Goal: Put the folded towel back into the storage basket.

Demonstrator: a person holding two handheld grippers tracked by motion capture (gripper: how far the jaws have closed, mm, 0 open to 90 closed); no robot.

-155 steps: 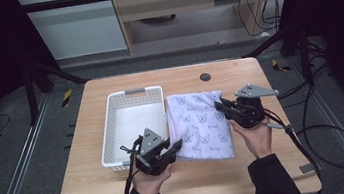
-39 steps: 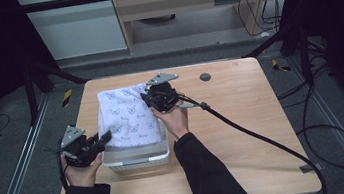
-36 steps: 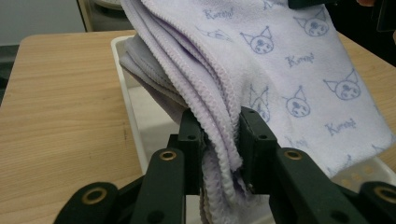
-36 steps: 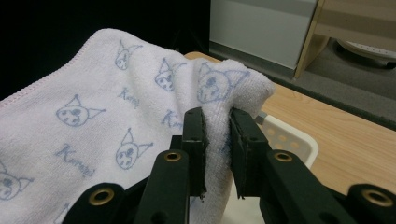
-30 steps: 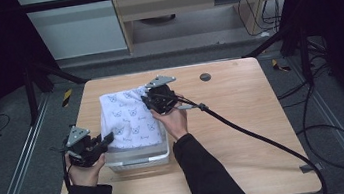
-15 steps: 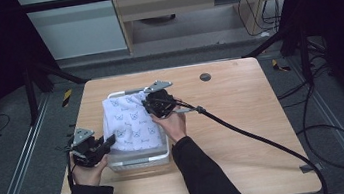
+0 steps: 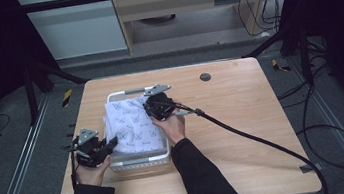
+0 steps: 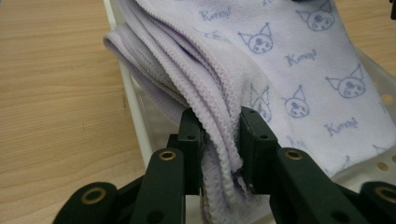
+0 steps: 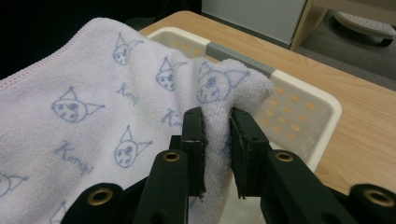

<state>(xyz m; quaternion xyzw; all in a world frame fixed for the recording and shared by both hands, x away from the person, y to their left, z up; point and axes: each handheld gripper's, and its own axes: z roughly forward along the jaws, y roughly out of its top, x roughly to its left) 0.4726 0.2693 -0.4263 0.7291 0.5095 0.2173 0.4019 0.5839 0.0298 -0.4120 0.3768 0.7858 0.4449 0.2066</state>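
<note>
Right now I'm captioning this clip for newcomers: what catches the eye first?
A pale lilac towel printed with cat faces lies draped over a white basket on the wooden table. The left gripper pinches its folded edges; the right gripper pinches a bunched corner.

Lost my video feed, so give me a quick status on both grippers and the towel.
Left gripper shut on towel edge. Right gripper shut on opposite corner. Towel over white basket, partly in. Nothing blocking.

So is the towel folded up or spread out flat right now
Folded. The left gripper view shows several stacked hemmed layers of the towel pinched in the left gripper, and it sits over the basket as a compact bundle.
</note>
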